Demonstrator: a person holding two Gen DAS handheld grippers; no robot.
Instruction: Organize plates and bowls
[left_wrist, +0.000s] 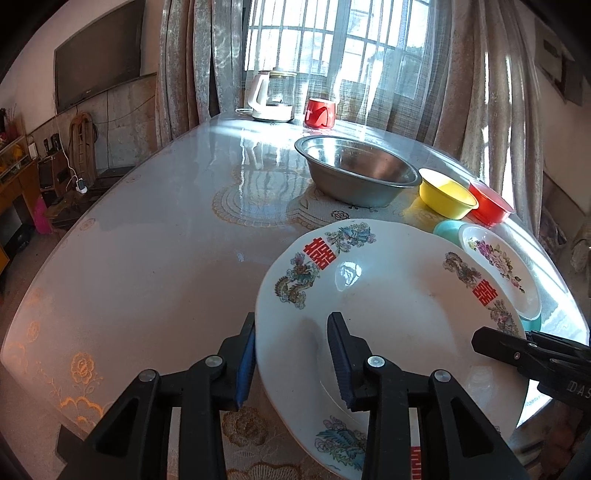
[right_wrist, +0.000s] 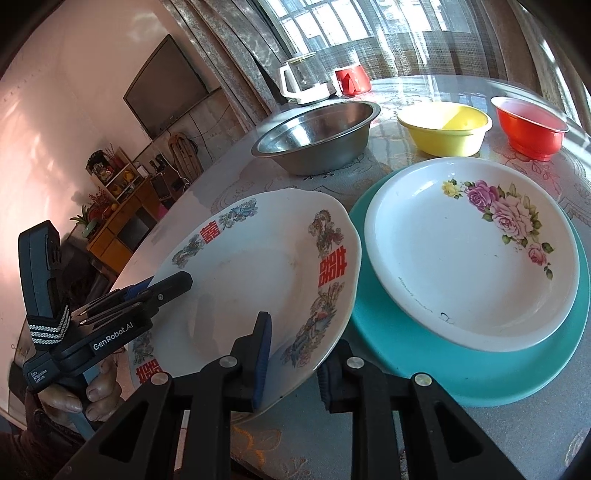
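Nearest the cameras, both grippers clamp the same white dragon plate (left_wrist: 388, 314), which is tilted above the table (left_wrist: 147, 258). The left gripper (left_wrist: 291, 354) pinches the plate's near left rim, one blue-padded finger under the edge and the other over its inner face. The right gripper (right_wrist: 295, 354) pinches the opposite rim, one finger on the plate's upper face and the other beneath its edge; its tip shows at the right edge of the left wrist view. A hand (right_wrist: 88, 398) grips the left tool's handle. Just beside the held plate, to its right, a white rose plate (right_wrist: 469, 254) sits stacked inside a teal plate (right_wrist: 480, 376). Farther back stand a steel basin (right_wrist: 317, 136), a yellow bowl (right_wrist: 443, 129) and a red bowl (right_wrist: 528, 125) in a row. At the far edge stand a kettle (left_wrist: 271, 96) and a red mug (left_wrist: 319, 112).
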